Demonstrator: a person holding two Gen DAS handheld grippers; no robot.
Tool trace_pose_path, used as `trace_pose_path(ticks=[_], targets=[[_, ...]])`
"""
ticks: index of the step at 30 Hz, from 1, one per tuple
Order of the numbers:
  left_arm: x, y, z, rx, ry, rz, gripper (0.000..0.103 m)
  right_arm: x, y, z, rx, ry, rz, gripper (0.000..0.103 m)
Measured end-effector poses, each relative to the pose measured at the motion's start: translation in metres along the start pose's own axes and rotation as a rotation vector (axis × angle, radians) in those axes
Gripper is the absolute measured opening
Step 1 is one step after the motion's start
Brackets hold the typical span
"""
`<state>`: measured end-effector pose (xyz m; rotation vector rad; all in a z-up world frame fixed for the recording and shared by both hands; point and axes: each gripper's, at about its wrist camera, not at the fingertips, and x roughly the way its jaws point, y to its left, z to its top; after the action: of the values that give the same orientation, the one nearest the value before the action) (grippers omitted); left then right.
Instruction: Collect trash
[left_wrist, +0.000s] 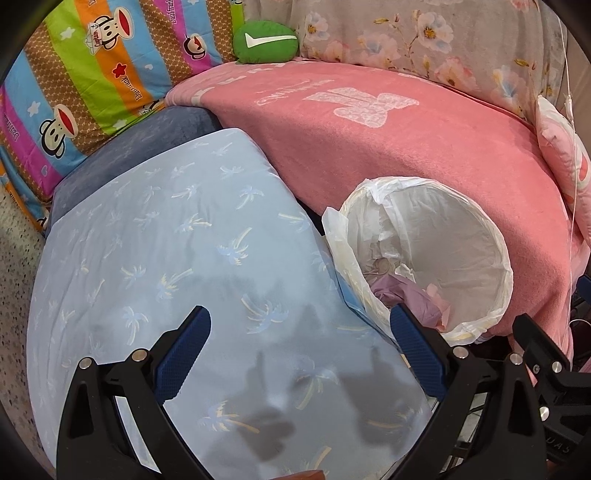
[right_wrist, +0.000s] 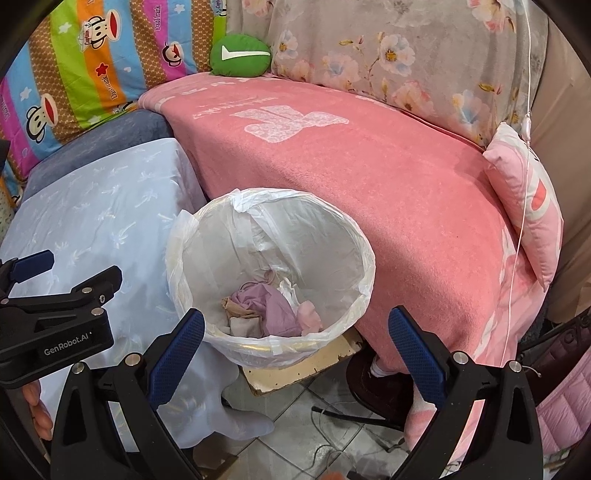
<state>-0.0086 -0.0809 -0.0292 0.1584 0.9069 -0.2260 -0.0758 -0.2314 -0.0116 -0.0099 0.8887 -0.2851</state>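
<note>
The trash bin, lined with a white plastic bag folded over its rim, stands on a worn cream board on the tiled floor, wedged between two cloth-covered surfaces. Inside it at the bottom lies crumpled trash: lilac, beige and pale pink pieces, with some white.

Touching the bin's far and right side is the near edge of a bed covered with a pink blanket. A light blue patterned sheet covers the surface just left of the bin, its edge hanging beside the bin's rim. At the blanket's far edge sits a small green cushion, with a striped cartoon quilt behind the blue sheet and a floral fabric behind the bed. A pink pillow leans at the bed's right edge, and a thin white cord hangs across it. Dark cables lie on the floor below the bin.

The right claw hangs above the bin's near rim, its blue fingers spread wide and holding nothing; the trash lies just beyond and between them. The left claw hovers over the blue sheet, likewise wide and empty, with the bin just beside its right finger. Nothing stands between either claw and the bin's mouth.
</note>
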Motion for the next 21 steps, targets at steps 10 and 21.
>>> trace_pose_path(ticks=[10,21], targets=[[0.0034,-0.0027,-0.0018,-0.001,0.008,-0.005,0.094,0.0031,0.0015,-0.0007,-0.001,0.008,0.002,0.097],[0.006,-0.0057,-0.0022,0.001,0.015,-0.009,0.094,0.0074,-0.0009,-0.0015,0.004,0.019,-0.005,0.097]])
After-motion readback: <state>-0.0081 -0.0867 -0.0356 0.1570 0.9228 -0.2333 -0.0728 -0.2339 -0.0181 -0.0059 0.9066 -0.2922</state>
